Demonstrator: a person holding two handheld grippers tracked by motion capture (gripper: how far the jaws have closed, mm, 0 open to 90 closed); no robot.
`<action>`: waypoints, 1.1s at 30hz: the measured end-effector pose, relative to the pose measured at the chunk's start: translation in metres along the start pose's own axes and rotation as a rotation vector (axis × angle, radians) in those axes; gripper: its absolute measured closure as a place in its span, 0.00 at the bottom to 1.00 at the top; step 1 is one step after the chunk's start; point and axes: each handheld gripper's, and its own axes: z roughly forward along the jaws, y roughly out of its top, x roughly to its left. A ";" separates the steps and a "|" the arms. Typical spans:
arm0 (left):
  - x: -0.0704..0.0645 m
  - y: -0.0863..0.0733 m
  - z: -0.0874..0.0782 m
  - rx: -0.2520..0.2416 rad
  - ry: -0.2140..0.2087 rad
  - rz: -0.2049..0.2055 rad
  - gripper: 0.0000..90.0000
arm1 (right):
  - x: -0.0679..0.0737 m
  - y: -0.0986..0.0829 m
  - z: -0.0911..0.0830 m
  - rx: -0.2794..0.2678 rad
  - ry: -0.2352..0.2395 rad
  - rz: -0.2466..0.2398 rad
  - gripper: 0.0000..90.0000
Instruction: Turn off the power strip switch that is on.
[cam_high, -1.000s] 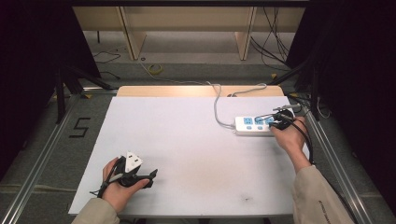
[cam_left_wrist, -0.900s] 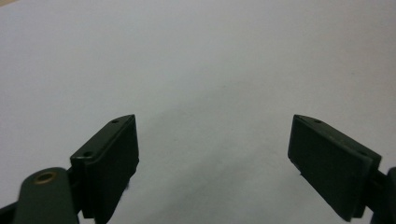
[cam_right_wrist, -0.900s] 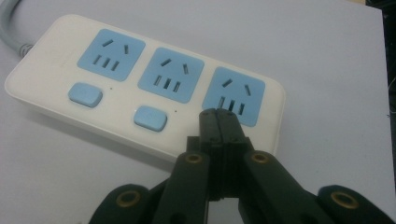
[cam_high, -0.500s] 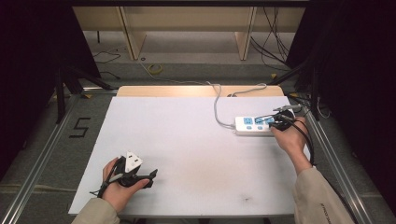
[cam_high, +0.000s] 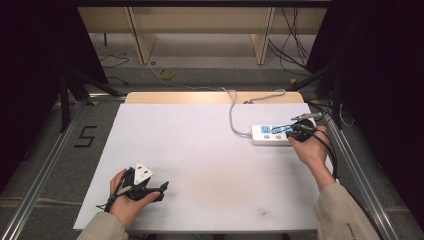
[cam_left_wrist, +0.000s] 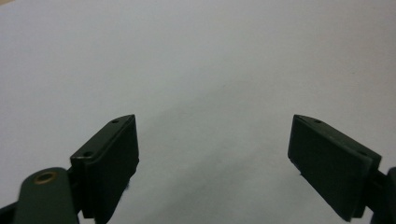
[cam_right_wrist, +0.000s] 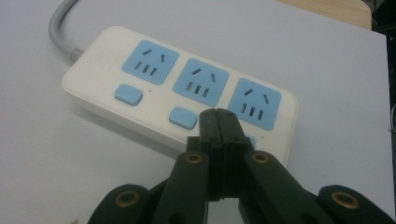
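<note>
A white plastic power strip (cam_right_wrist: 180, 100) with three pale blue sockets and small blue switch buttons lies flat on the white tabletop (cam_high: 200, 145), near its right edge, with a grey cord (cam_high: 235, 112) running off toward the far side. The right gripper (cam_right_wrist: 218, 122), held in the person's right hand (cam_high: 311, 149), has its two black jaws pressed together with nothing between them; their tips sit at the strip's near edge, over the button below the third socket. The left gripper (cam_left_wrist: 212, 154), held in the left hand (cam_high: 127, 202) near the table's front left, rests with its jaws spread wide over bare tabletop.
</note>
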 end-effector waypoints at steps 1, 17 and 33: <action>0.000 0.000 0.000 0.000 0.000 0.000 0.18 | 0.001 0.000 -0.001 -0.002 0.003 0.000 1.00; 0.000 0.000 0.000 0.005 -0.001 0.001 0.18 | 0.010 -0.012 -0.007 -0.019 0.051 -0.002 1.00; 0.000 0.000 0.000 0.006 -0.001 0.001 0.18 | 0.022 -0.019 -0.020 -0.047 0.091 -0.037 1.00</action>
